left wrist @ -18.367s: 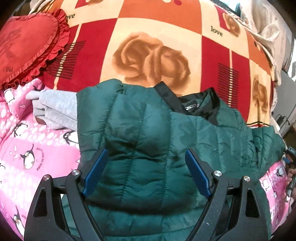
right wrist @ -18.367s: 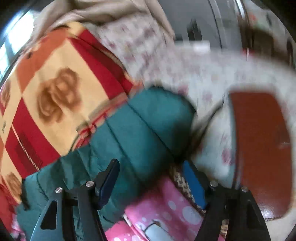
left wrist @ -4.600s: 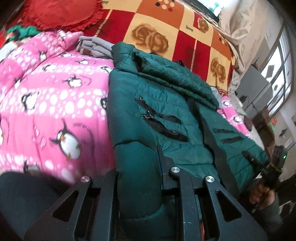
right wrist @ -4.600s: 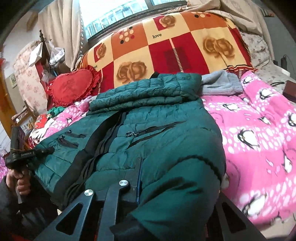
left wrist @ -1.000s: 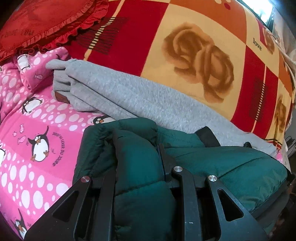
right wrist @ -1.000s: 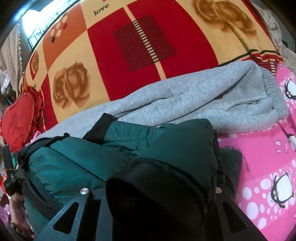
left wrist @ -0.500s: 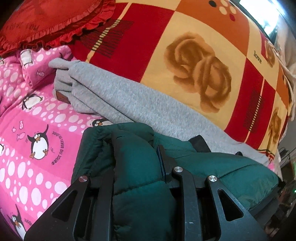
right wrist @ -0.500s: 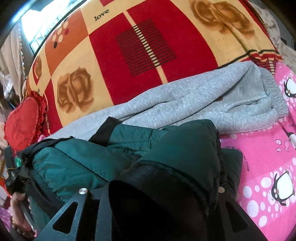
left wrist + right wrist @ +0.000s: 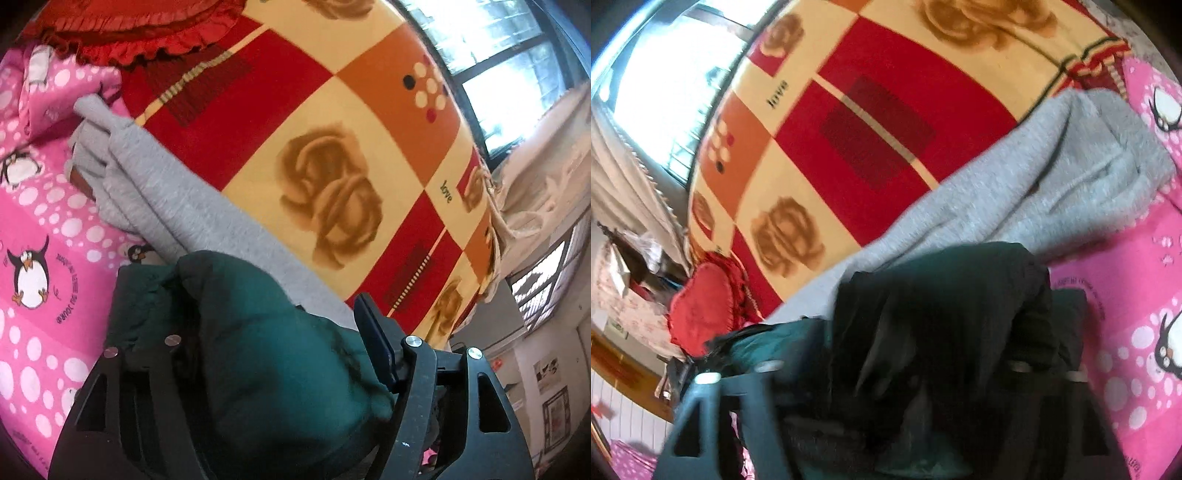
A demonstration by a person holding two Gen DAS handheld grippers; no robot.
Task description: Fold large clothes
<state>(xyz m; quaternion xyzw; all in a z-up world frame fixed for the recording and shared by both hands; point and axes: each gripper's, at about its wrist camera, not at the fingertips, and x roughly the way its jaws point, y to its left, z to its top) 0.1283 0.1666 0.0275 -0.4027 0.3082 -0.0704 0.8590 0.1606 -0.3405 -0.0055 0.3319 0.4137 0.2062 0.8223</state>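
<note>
The dark green padded jacket (image 9: 258,350) lies folded on the pink penguin bedspread (image 9: 33,221), its fold close under both cameras. My left gripper (image 9: 266,332) is open; its jaws stand wide apart with the jacket's puffy edge bulging between them, and one blue pad (image 9: 373,332) shows bare. In the blurred right wrist view the jacket (image 9: 942,332) covers my right gripper (image 9: 923,365); its jaws look spread, but the fingertips are hidden.
A grey sweatshirt (image 9: 166,192) lies folded just beyond the jacket, also in the right wrist view (image 9: 1034,206). Behind it rises a red, orange and cream rose blanket (image 9: 332,147). A red heart cushion (image 9: 129,33) sits far left. Windows (image 9: 509,74) are beyond.
My left gripper has opened off the jacket fold and both views have tilted upward. The right wrist view has gone blurred with motion, and its jaws now look wider apart.
</note>
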